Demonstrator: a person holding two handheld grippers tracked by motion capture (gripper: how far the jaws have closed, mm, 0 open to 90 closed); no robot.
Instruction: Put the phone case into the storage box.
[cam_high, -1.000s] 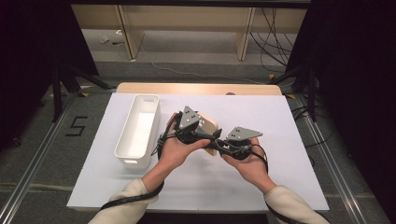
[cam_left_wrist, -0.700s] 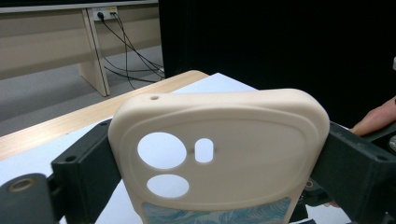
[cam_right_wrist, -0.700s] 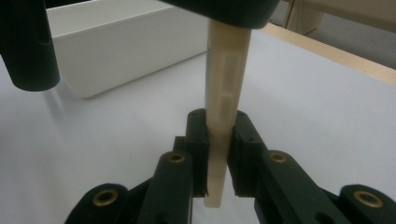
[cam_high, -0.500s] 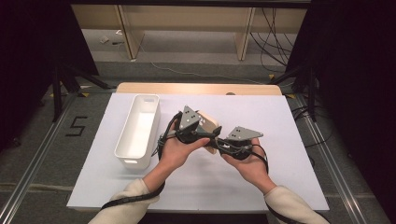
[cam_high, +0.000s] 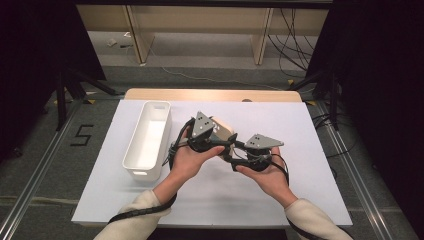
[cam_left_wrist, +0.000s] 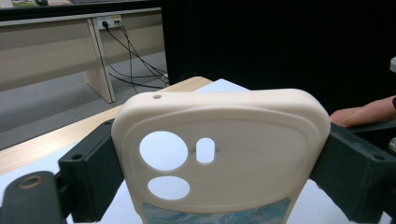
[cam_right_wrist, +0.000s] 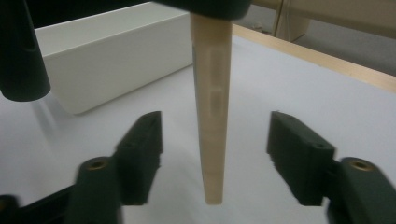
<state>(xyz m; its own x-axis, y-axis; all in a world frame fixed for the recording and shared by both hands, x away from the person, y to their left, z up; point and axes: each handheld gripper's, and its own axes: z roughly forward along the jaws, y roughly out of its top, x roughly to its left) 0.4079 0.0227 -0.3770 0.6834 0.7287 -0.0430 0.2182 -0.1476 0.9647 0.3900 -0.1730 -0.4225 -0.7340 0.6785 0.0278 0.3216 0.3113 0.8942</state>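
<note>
1. Behind the bench (cam_high: 150, 200) we saw a grey floor, pale wooden furniture legs and some black cables; on both sides it was dark.
2. The bench had a white top, and a strip of pale wood showed at its far edge.
3. A long white bin (cam_high: 148, 140) stood on the left part of the bench, with its long side pointing away from the person.
4. We held the left claw (cam_high: 220, 137) above the middle of the bench, just right of the bin.
5. This claw was clamped on a cream phone case (cam_left_wrist: 219, 149), and its two black jaws pressed on the two side edges of the case.
6. In the left gripper view the case faced the camera; we saw two round holes and one small oval hole in it, and a blue pattern at its lower edge.
7. The case was in the air, above the white top, between the two hands.
8. The right claw (cam_right_wrist: 212, 154) was just beside the left one, on its right.
9. Its jaws had just been opening, and they stood apart on both sides of the thin edge of the case without touching it.
10. In the right gripper view the bin stood behind the case.
</note>
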